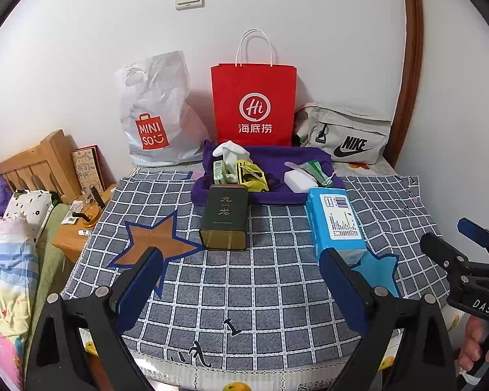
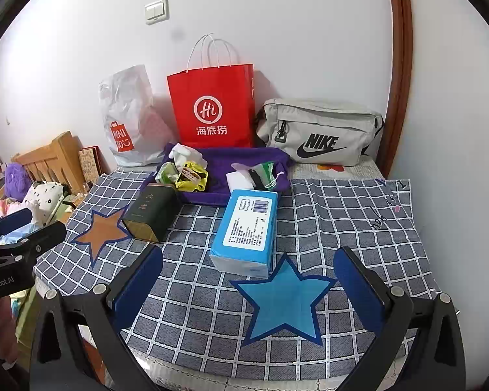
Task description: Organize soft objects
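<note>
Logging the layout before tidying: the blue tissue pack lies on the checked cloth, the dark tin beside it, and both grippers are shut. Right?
Not quite. The left gripper and right gripper are both open, as each wrist view shows. The blue tissue pack and dark tin do lie on the checked cloth.

Surfaces before you, by material:
- Checked cloth [image 2: 342, 228]: woven fabric, matt, slightly coarse, with smooth star patches.
- Tissue pack [image 2: 246, 228]: blue plastic film, faintly glossy, with a paper label.
- Dark tin [image 1: 225, 216]: metal, satin finish, gold-toned rim.
- Purple tray [image 1: 277, 158]: soft plush cloth, matt.
- Red bag [image 1: 253, 104]: smooth paper with white cord handles.
- White bag [image 1: 156, 107]: thin crinkled plastic, shiny.
- Grey pouch [image 2: 319, 132]: matt woven fabric.
- Your gripper fingers [image 1: 140, 288]: black plastic with blue matt pads.
</note>
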### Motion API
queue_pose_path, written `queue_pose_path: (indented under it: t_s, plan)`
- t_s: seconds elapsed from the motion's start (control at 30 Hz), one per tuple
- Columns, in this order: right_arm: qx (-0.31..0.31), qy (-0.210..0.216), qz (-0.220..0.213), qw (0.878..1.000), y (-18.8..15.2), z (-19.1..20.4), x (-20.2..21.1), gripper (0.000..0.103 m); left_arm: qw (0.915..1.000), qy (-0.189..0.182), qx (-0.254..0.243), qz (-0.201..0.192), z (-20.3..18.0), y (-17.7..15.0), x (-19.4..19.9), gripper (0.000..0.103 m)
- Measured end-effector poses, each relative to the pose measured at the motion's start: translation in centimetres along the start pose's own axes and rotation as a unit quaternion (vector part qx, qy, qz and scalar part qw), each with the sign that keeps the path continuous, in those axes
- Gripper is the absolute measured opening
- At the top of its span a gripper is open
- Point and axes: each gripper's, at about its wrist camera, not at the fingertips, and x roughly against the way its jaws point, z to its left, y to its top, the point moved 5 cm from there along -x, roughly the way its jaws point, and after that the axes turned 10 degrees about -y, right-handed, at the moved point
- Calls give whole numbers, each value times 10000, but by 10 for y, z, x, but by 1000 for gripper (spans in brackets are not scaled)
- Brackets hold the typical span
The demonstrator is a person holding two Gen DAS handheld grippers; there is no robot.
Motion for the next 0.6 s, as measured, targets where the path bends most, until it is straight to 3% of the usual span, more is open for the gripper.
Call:
queue_pose_path:
  t_s: [0.6]
  plan:
    - [18,-16,-44,10000,0,2,4,103,10000,-18,67,5,0,-1,3,97]
